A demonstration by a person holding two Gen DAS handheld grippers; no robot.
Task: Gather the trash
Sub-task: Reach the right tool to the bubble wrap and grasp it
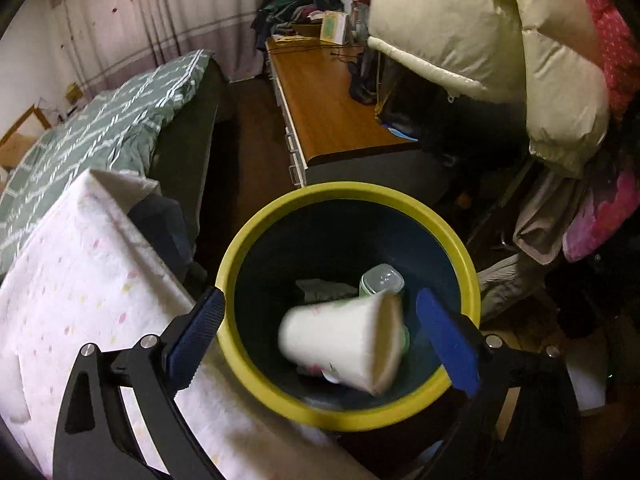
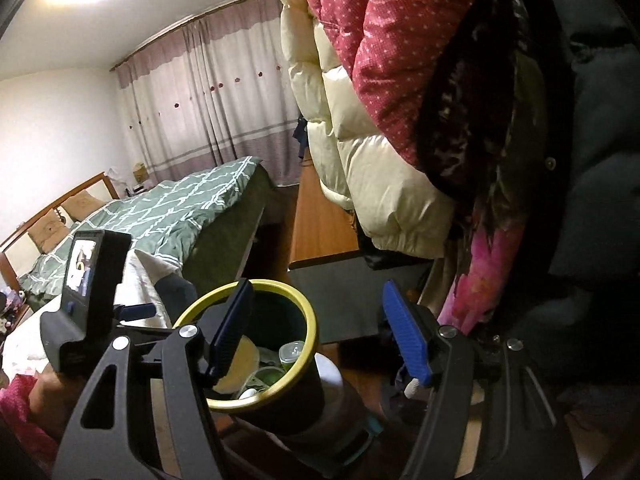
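One bin (image 1: 256, 248), yellow-rimmed. Inside it, one white paper cup (image 1: 340, 340), blurred, and one green can (image 1: 382, 280), with other scraps too murky to count. One bed (image 1: 92, 132), one desk (image 1: 332, 112), one cream puffer jacket (image 1: 460, 32). Two grippers: the left (image 1: 320, 332) and the right (image 2: 316, 336).
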